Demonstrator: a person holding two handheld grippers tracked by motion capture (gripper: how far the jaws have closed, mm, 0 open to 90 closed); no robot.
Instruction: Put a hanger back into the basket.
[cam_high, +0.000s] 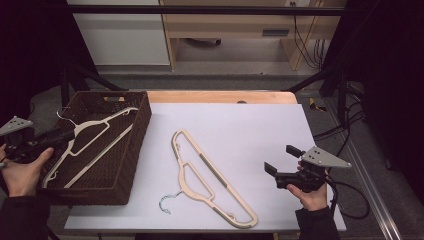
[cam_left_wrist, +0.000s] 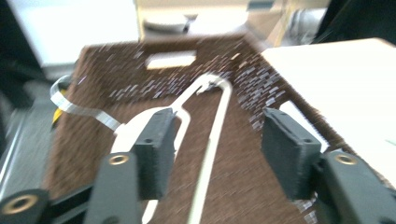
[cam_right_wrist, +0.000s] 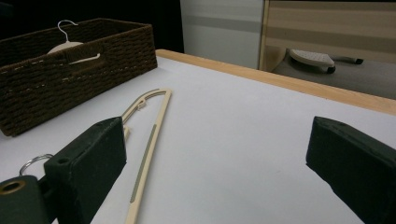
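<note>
Woven wicker basket (cam_high: 131, 165); smooth plastic hanger (cam_high: 95, 141), metal hook (cam_high: 64, 116).

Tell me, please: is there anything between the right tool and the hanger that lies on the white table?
Nothing visible does. The right tool, jaws open, is held above the white table, and only bare surface lies between it and the hanger. The basket stands farther left, beyond the hanger.

The white tabletop (cam_high: 240, 125) lies bare across its far half and right side, open for a pass, while the brown basket (cam_high: 135, 150) walls off the left edge and a cream hanger (cam_high: 210, 177) lies slantwise across the near middle.
</note>
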